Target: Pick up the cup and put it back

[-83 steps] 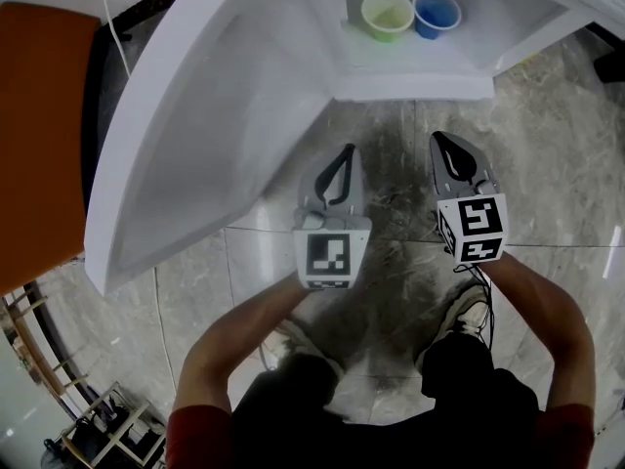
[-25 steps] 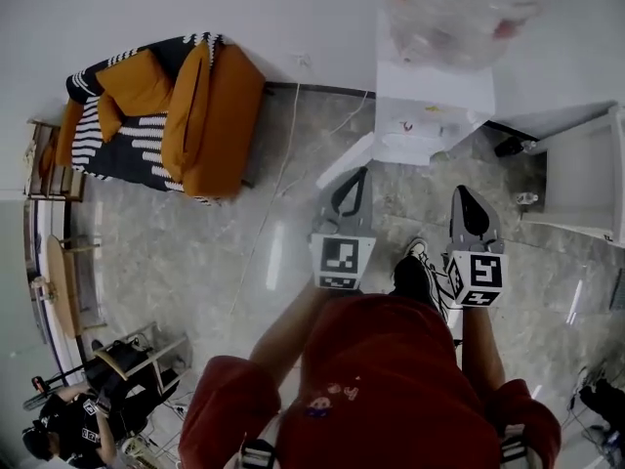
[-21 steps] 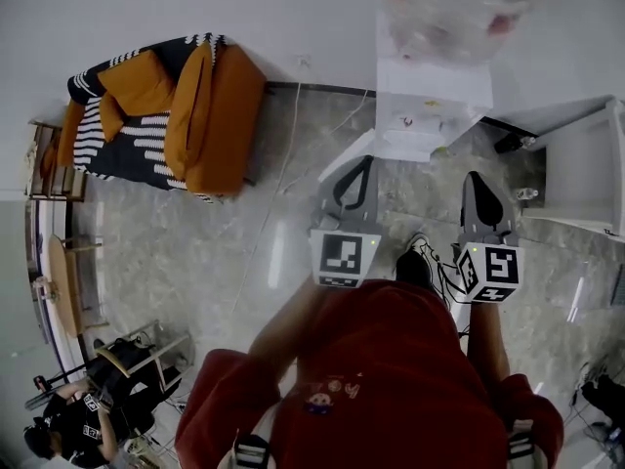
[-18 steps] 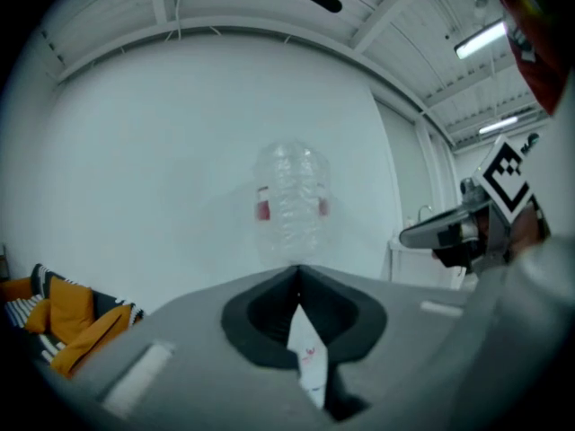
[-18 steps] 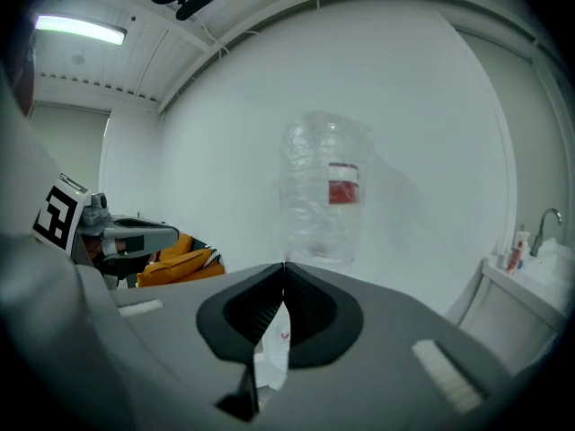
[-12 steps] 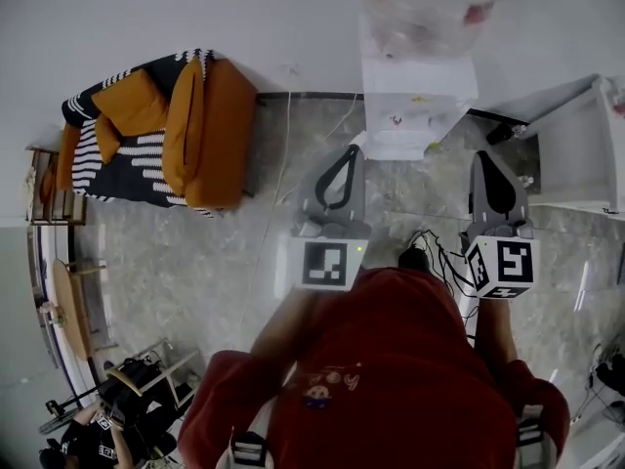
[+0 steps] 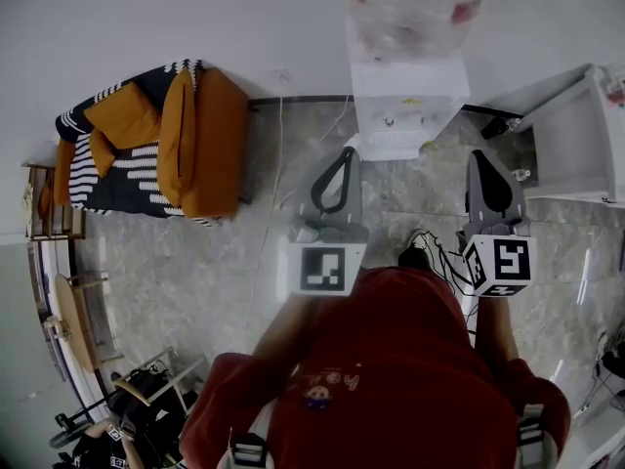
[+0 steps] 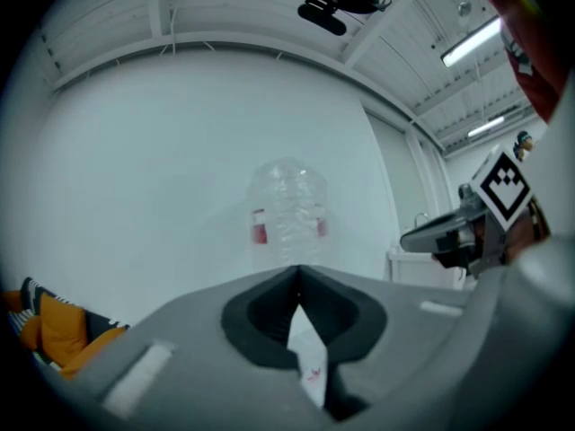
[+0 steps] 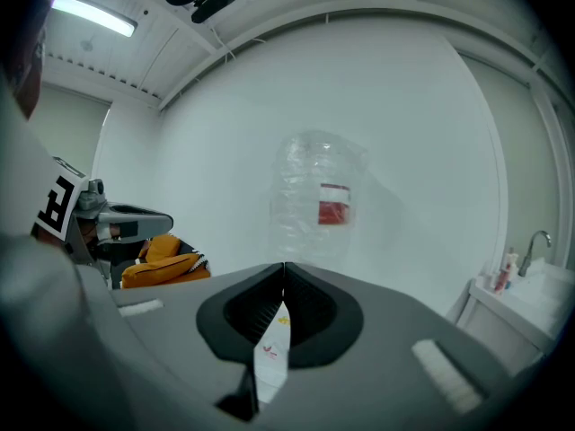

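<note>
No cup shows in any view at this moment. My left gripper (image 7: 344, 151) and right gripper (image 7: 485, 154) are held side by side at about chest height, both pointing at a white water dispenser (image 7: 405, 101) with a large clear bottle (image 7: 415, 8) on top. Both are shut with nothing between the jaws. In the left gripper view the closed left gripper (image 8: 297, 269) lines up under the bottle (image 8: 289, 209), and the right gripper (image 8: 449, 233) shows at the right edge. The right gripper view shows its shut gripper (image 9: 284, 266) below the bottle (image 9: 319, 196).
An orange sofa (image 7: 186, 140) with striped cushions stands against the wall to the left. A white cabinet (image 7: 576, 140) with a sink and tap (image 9: 530, 250) is at the right. A cable runs down the wall by the dispenser. The floor is grey marble tile.
The open fridge with green and blue cups, seen earlier, is out of view. Over the last second both grippers have risen in front of the dispenser, still shut.
</note>
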